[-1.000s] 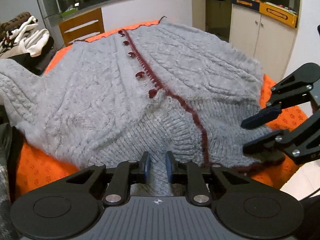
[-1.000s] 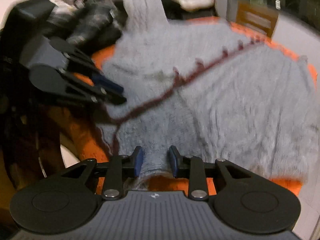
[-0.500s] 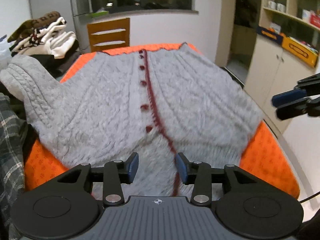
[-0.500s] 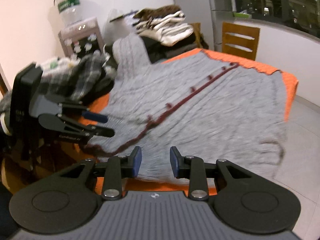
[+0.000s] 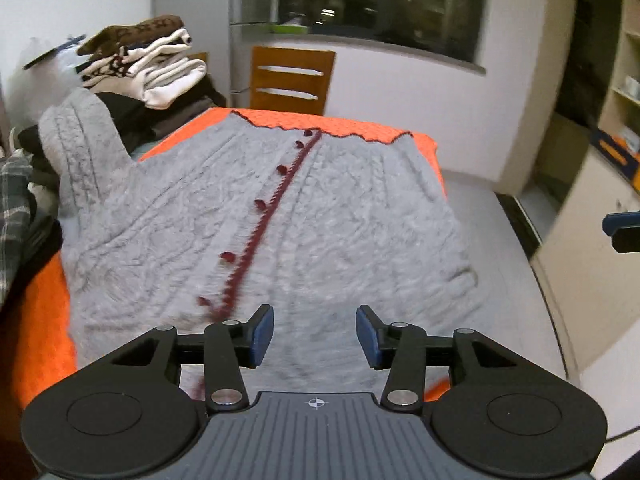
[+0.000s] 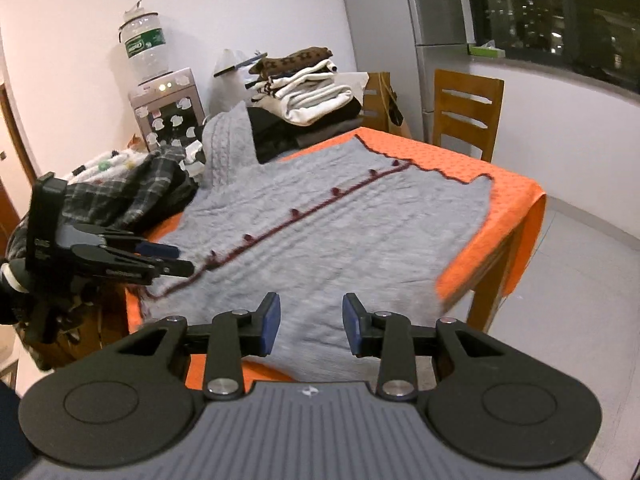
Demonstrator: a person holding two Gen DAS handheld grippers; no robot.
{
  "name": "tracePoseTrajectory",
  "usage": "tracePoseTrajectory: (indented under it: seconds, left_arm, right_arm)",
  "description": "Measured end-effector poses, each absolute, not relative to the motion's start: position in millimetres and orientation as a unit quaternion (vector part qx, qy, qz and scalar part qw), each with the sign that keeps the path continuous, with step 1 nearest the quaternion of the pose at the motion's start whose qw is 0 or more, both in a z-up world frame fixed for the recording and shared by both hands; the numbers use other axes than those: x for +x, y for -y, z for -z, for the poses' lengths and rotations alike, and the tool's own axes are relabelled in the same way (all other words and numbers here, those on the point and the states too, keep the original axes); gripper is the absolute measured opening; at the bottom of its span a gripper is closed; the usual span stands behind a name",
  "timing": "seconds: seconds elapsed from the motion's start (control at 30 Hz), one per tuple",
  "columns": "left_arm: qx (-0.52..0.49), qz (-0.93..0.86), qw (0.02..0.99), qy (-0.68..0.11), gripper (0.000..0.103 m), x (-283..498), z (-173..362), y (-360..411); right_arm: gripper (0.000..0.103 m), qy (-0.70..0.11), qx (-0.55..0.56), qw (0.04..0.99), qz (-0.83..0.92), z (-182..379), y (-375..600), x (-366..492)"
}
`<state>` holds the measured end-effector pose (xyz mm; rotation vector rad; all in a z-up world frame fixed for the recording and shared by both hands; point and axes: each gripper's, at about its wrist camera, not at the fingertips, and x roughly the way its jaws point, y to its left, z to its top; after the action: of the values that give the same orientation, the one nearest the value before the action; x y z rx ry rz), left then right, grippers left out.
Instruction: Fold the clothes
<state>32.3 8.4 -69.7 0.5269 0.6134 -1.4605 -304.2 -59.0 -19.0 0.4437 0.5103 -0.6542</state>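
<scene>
A grey cable-knit cardigan (image 5: 340,220) with dark red trim and buttons lies spread flat on the orange-covered table (image 5: 40,320). One sleeve (image 5: 80,148) drapes up over a pile at the left. My left gripper (image 5: 315,336) hovers above the near hem; its jaws are opening and nothing is between them. In the right wrist view the cardigan (image 6: 340,232) fills the tabletop (image 6: 500,184). My right gripper (image 6: 308,324) stands open and empty above the near edge. The left gripper (image 6: 172,258) shows at the left, over the hem corner. The right gripper's tips (image 5: 618,232) peek in at the right edge.
A stack of folded clothes (image 6: 308,88) sits at the table's far left, with a plaid garment (image 6: 128,188) heaped nearer. A wooden chair (image 6: 468,112) stands behind the table, a water dispenser (image 6: 164,108) by the wall, a cabinet (image 5: 592,220) to the right across grey floor.
Both grippers have pulled back and risen from the cardigan's near hem. The left jaws, nearly shut over the fabric before, have spread wide and hold nothing.
</scene>
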Motion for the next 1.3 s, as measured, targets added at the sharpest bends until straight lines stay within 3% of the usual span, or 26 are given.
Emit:
tracePoseTrajectory:
  seconds: [0.3, 0.73, 1.1, 1.3]
  left_arm:
    - [0.207, 0.593, 0.720, -0.297, 0.051, -36, 77, 3]
    - [0.216, 0.552, 0.753, -0.286, 0.051, -69, 82, 53]
    - [0.171, 0.422, 0.843, -0.287, 0.052, -103, 53, 41]
    - [0.166, 0.350, 0.876, -0.288, 0.052, -151, 38, 52]
  right_arm:
    - [0.043, -0.258, 0.188, 0.908, 0.271, 5, 140, -380]
    - [0.044, -0.308, 0.147, 0.934, 0.109, 63, 267, -358]
    - [0.046, -0.360, 0.093, 0.924, -0.094, 153, 333, -330]
    - [0.055, -0.381, 0.059, 0.909, -0.160, 230, 350, -320]
